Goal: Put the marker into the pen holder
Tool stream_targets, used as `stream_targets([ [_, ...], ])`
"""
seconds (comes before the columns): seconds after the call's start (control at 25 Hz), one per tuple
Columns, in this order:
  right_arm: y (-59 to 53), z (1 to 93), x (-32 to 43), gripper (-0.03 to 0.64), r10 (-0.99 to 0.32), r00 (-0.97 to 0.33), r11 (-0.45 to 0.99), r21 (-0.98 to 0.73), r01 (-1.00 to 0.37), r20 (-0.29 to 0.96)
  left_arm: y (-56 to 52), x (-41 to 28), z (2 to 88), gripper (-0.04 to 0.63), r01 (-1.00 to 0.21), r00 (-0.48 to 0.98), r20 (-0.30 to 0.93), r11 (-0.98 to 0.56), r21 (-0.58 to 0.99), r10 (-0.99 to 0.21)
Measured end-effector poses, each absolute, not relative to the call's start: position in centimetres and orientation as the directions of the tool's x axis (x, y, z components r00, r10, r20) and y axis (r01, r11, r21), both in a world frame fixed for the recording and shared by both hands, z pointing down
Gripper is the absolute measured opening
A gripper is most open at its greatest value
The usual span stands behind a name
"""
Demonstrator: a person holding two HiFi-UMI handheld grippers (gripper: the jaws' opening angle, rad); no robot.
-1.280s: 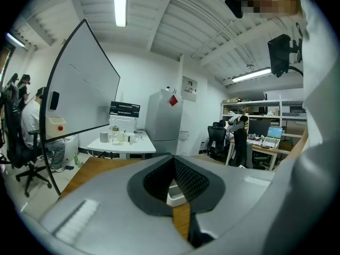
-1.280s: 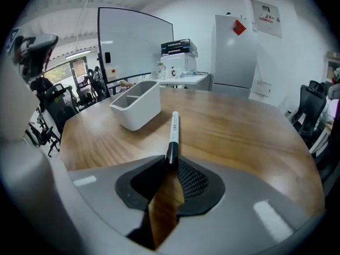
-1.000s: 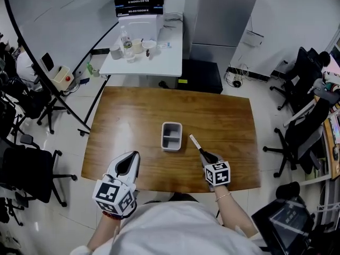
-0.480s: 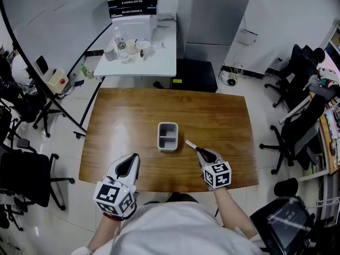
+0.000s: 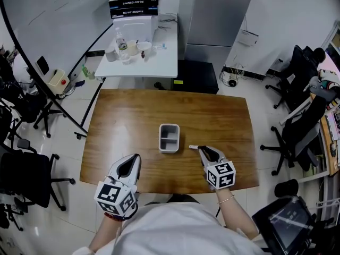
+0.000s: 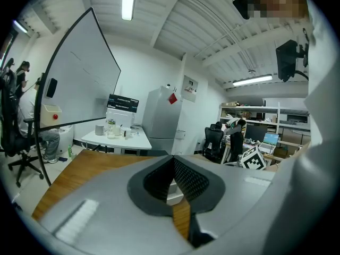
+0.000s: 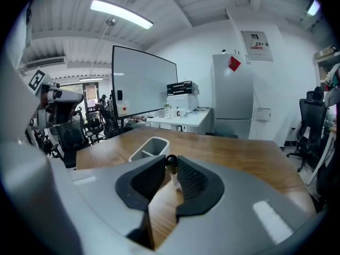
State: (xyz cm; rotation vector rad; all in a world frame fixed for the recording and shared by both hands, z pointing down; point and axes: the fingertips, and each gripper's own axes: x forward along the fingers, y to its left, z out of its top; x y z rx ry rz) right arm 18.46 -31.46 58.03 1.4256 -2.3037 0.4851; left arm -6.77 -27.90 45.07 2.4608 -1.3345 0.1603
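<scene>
The marker [image 5: 194, 147] has a white body and a black cap, and my right gripper [image 5: 203, 150] is shut on it above the wooden table [image 5: 223, 116], its free end pointing left. In the right gripper view the marker [image 7: 171, 169] stands pinched between the dark pads, cap end forward. The grey pen holder [image 5: 169, 137], a box with two compartments, sits at the table's middle, just left of the marker's tip; the right gripper view shows the pen holder [image 7: 149, 147] ahead. My left gripper [image 5: 131, 162] hovers at the table's near-left edge, jaws shut and holding nothing [image 6: 171, 158].
A white side table [image 5: 141, 57] with boxes, a bottle and cups stands beyond the wooden table. Office chairs [image 5: 24, 169] crowd the left, more chairs [image 5: 297, 132] the right. A whiteboard [image 5: 48, 15] leans at back left.
My right gripper has risen with the marker, whose free end swung from pointing up-left to pointing left. The left gripper has stayed put.
</scene>
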Motion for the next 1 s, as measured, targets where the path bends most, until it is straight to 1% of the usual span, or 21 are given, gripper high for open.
stream_targets([
  [0.16, -31.9, 55.6, 17.5, 0.061, -0.781, -0.434, 0.444, -0.090, -0.892, 0.449, -27.9, -6.8, 45.0, 0.003, -0.831, 0.553, 0.252, -0.503, 0.240, -0.794],
  [0.4, -32.8, 49.5, 14.8, 0.061, -0.801, -0.502, 0.498, -0.103, -0.861, 0.325, -27.8, -7.0, 45.5, 0.003, -0.835, 0.544, 0.255, -0.488, 0.253, -0.799],
  [0.48, -33.1, 48.6, 13.5, 0.061, -0.791, -0.531, 0.524, -0.113, -0.844, 0.303, -27.6, -7.3, 45.6, 0.003, -0.839, 0.537, 0.258, -0.479, 0.257, -0.803],
  [0.6, -33.5, 49.7, 11.6, 0.061, -0.759, -0.568, 0.551, -0.149, -0.821, 0.318, -27.5, -8.1, 45.7, 0.003, -0.848, 0.523, 0.259, -0.464, 0.258, -0.812],
  [0.76, -33.0, 54.6, 9.9, 0.061, -0.714, -0.584, 0.549, -0.208, -0.809, 0.387, -27.1, -9.1, 46.0, 0.003, -0.860, 0.503, 0.270, -0.443, 0.253, -0.821],
  [0.88, -32.6, 57.1, 9.6, 0.063, -0.698, -0.569, 0.545, -0.193, -0.816, 0.435, -26.8, -10.2, 46.0, 0.003, -0.870, 0.486, 0.277, -0.426, 0.249, -0.829],
  [1.0, -32.5, 57.4, 9.7, 0.064, -0.701, -0.554, 0.543, -0.168, -0.823, 0.450, -26.7, -11.4, 46.0, 0.003, -0.878, 0.469, 0.283, -0.408, 0.250, -0.837],
])
